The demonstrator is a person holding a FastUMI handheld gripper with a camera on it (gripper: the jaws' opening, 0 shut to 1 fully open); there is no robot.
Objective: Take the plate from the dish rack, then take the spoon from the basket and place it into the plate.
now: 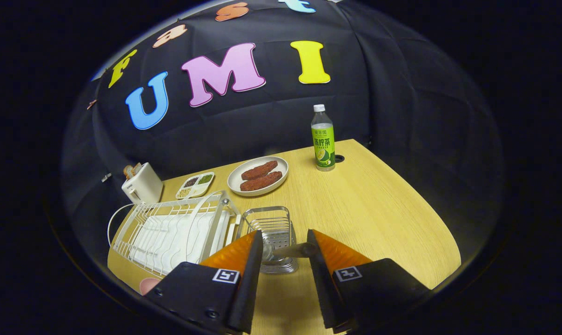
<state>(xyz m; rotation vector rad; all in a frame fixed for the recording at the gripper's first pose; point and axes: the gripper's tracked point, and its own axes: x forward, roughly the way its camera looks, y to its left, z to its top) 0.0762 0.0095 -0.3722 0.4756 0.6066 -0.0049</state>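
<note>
Spoon grab at the basket, jaws apart, not clamped yet.

My gripper [285,251] sits just above the wire basket [270,230], fingers spread with a clear gap between them. The spoon [288,251] handle lies across that gap, its far end near the right finger; I can't tell if either pad touches it. I'd centre the handle between the pads before closing, squeeze square across it, then lift straight up so the bowl end clears the basket rim without dragging the basket along. The white dish rack [169,232] stands just left of the basket, touching or nearly so, so there's little room to swing that way. Beyond them, the plate [258,176] rests on the wooden table [378,209] already holding two brown food pieces; drop target looks like its bare rim side. Toaster [142,184], divided seasoning dish [196,185] and a bottle [323,137] stand further back, well clear.
</note>
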